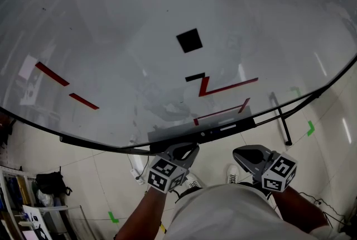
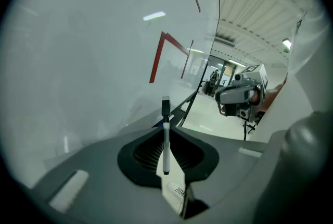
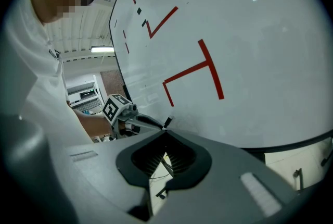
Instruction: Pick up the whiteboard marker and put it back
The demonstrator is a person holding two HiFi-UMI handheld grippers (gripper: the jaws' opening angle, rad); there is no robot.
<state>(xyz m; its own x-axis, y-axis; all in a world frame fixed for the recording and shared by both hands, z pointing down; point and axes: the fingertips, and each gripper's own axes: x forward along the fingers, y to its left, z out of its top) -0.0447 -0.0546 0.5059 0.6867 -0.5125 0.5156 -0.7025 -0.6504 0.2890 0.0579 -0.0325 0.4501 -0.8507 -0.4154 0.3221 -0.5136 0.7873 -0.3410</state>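
A whiteboard marker (image 2: 166, 147) with a white barrel and a black cap stands upright between the jaws of my left gripper (image 2: 166, 127), which is shut on it. Its cap pokes out past the jaw tips toward the whiteboard (image 2: 93, 51). In the head view the left gripper (image 1: 188, 149) sits just below the board's dark tray (image 1: 223, 128); the marker is hidden there. My right gripper (image 1: 241, 153) hangs to the right, below the tray, shut with nothing in it. The right gripper view shows the left gripper (image 3: 156, 125) and the marker's cap (image 3: 167, 122) beside the board.
The whiteboard (image 1: 111, 38) bears red lines and black squares. Its stand leg (image 1: 282, 121) runs to the floor at the right. A shelf with clutter (image 1: 33, 200) stands at the lower left. Green tape marks (image 1: 310, 128) lie on the tiled floor.
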